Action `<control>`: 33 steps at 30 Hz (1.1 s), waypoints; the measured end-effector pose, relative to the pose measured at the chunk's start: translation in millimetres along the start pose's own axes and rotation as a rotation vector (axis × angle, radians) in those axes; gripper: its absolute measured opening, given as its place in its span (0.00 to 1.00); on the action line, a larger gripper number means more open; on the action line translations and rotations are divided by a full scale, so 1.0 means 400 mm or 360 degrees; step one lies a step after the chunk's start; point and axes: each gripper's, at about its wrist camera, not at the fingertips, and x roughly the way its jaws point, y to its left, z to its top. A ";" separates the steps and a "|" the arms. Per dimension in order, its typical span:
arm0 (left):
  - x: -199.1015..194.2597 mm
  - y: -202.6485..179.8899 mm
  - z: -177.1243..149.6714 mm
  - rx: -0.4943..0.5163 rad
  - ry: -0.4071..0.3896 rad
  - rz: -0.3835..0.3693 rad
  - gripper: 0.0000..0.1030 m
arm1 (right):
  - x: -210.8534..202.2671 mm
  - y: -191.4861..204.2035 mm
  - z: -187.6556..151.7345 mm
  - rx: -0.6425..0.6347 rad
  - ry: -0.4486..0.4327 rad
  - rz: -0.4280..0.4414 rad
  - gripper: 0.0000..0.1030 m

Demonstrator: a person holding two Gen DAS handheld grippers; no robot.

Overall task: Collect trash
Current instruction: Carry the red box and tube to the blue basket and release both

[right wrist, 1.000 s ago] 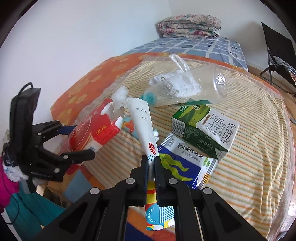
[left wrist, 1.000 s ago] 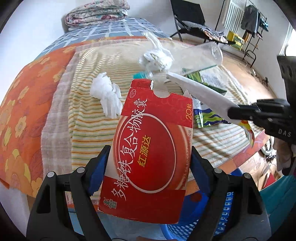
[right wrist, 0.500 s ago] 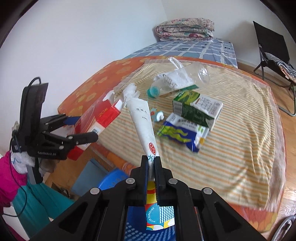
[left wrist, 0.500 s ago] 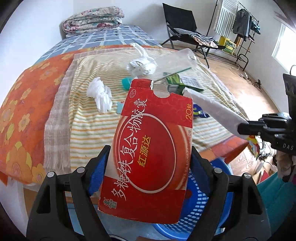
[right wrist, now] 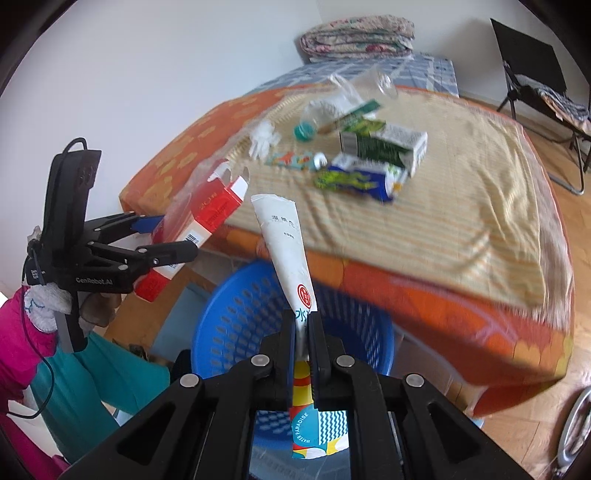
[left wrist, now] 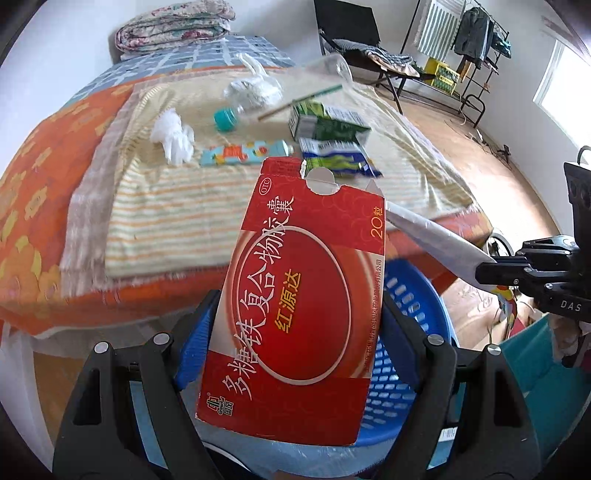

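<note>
Black tongs (right wrist: 173,236) (blue pads), magenta sleeve (right wrist: 18,328)

Home bedrm: bed (left wrist: 192,206), folded quilt (left wrist: 173,18).

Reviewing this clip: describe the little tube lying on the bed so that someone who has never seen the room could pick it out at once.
Start at the bed's striped yellow sheet and find the litter near its middle. The tube lies flat between the crumpled white tissue and the blue-green wrapper, just in front of the teal bottle cap. It alone is slim and light blue with orange cartoon print and a small white cap.
</note>
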 end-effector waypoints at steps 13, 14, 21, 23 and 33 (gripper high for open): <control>0.058 -0.048 -0.108 0.0035 0.0184 -0.0051 0.81 | 0.051 -0.005 -0.103 0.0039 0.0171 -0.0026 0.04; 0.065 -0.050 -0.113 0.0035 0.0198 -0.0051 0.81 | 0.056 -0.007 -0.106 0.0040 0.0184 -0.0033 0.04; 0.115 -0.054 -0.141 0.0050 0.0309 -0.0025 0.81 | 0.089 -0.027 -0.119 0.0092 0.0260 -0.0070 0.04; 0.126 -0.053 -0.144 0.0047 0.0336 -0.0031 0.81 | 0.101 -0.031 -0.120 0.0107 0.0285 -0.0074 0.04; 0.162 -0.062 -0.136 0.0060 0.0402 -0.0035 0.81 | 0.138 -0.043 -0.127 0.0138 0.0368 -0.0093 0.05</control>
